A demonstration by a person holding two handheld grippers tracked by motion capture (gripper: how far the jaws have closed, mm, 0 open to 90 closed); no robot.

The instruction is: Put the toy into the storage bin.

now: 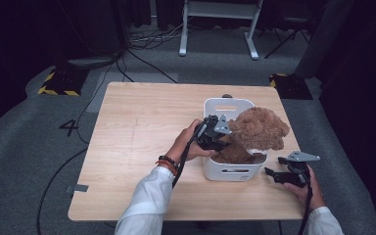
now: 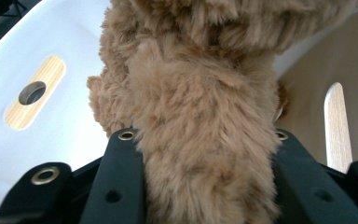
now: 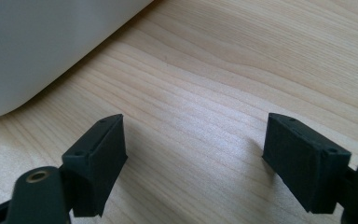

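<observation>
The high view is dim at its borders, the floor [image 1: 39, 147] fading to black, while the table [image 1: 142, 132] is evenly lit from above. Close fur on the plush toy [image 2: 205, 140] looks soft and slightly blurred. Faint shadows fall beneath the right hand-held gripper [image 3: 193, 154]; the white bin [image 3: 37, 42] is out of focus.
</observation>
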